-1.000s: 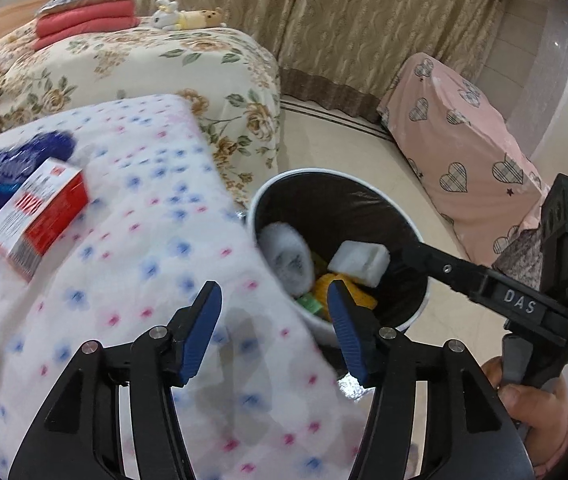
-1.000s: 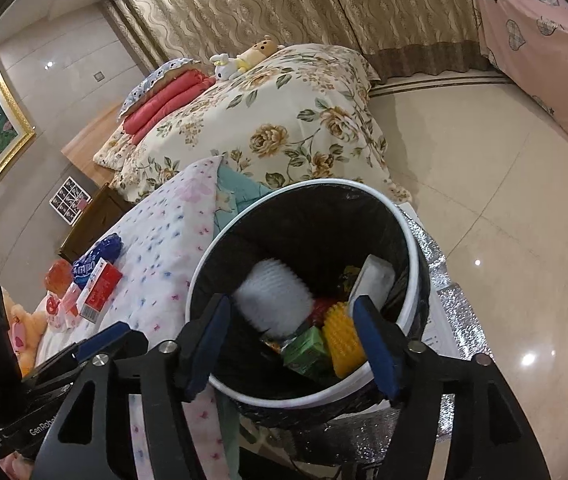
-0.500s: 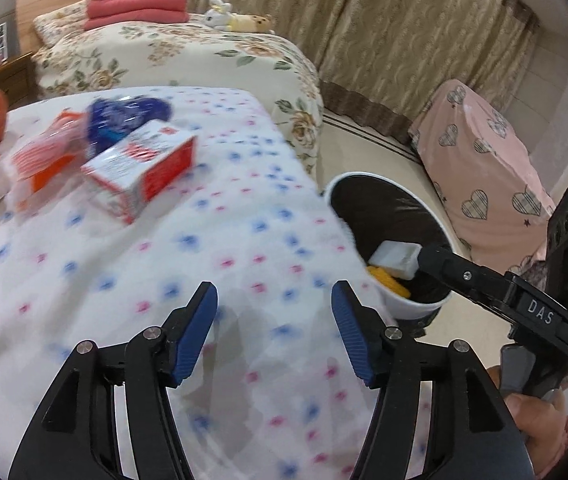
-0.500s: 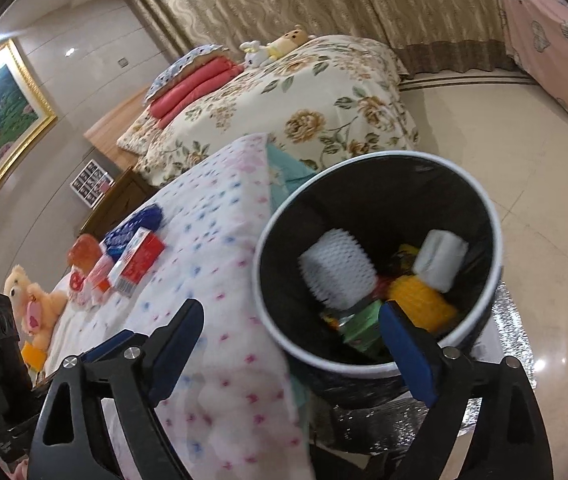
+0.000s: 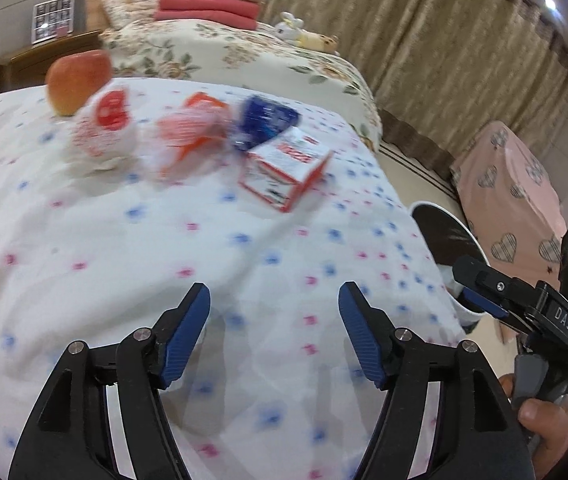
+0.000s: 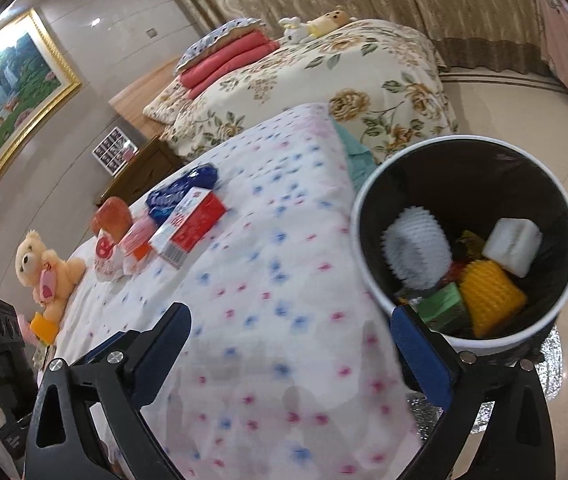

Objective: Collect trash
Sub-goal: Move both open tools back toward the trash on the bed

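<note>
On the dotted bedspread [image 5: 204, 264] lie a red-and-white carton [image 5: 284, 168] [image 6: 190, 226], a blue wrapper [image 5: 264, 122] [image 6: 182, 190], a pink-orange packet [image 5: 190, 136] [image 6: 138, 238] and a white-red bag [image 5: 104, 132] [image 6: 106, 258]. My left gripper [image 5: 274, 312] hovers over the bedspread short of them, jaws opening, nothing between them. My right gripper [image 6: 289, 328] hangs at the bed's corner beside the white bin [image 6: 367, 280] [image 5: 467, 232], jaws opening, empty. The bin holds a white foam net [image 6: 417, 250], a yellow foam net [image 6: 487, 296], a white block [image 6: 513, 244] and a green box [image 6: 443, 306].
An orange-red fruit-shaped thing [image 5: 78, 80] [image 6: 114, 214] and a teddy bear [image 6: 44, 270] lie further up the bed. A second bed with floral cover [image 6: 323, 76] stands behind, a pink heart-print covered piece [image 5: 511, 200] to the right, a wooden nightstand [image 6: 140, 172] between beds. A hand [image 5: 543, 436] holds the right gripper's handle.
Both grippers swung left, away from the bin and over the bedspread; the trash items came closer into the left wrist view. Both pairs of jaws spread wider, the right markedly.
</note>
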Tool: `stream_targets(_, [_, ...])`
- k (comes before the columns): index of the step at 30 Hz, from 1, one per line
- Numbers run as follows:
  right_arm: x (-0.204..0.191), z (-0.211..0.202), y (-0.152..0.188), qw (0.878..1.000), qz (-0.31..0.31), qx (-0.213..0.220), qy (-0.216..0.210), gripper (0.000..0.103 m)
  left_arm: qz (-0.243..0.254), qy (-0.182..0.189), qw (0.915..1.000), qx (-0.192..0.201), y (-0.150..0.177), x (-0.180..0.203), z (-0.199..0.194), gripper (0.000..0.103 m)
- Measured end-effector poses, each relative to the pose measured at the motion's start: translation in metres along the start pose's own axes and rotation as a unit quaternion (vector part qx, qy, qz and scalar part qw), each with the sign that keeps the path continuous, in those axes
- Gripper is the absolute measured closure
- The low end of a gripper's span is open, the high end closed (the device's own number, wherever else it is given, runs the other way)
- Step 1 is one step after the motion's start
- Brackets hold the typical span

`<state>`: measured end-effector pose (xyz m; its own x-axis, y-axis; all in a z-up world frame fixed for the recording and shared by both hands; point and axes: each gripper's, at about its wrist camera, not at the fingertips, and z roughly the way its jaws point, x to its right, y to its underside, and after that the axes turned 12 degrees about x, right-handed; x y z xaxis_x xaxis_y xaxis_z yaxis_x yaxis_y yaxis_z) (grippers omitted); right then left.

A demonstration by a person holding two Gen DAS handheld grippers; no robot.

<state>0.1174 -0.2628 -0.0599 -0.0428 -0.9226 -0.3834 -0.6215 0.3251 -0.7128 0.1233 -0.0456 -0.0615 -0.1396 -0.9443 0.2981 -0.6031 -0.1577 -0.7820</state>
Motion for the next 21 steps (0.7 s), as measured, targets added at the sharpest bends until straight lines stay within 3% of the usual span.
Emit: stream_targets(21, [-0.068,0.043,0.009,0.999,-0.019,-0.034,-0.034,0.002,-0.053,-0.068,0.9960,0.021,-0.010,-0.085,-0.019,0.030])
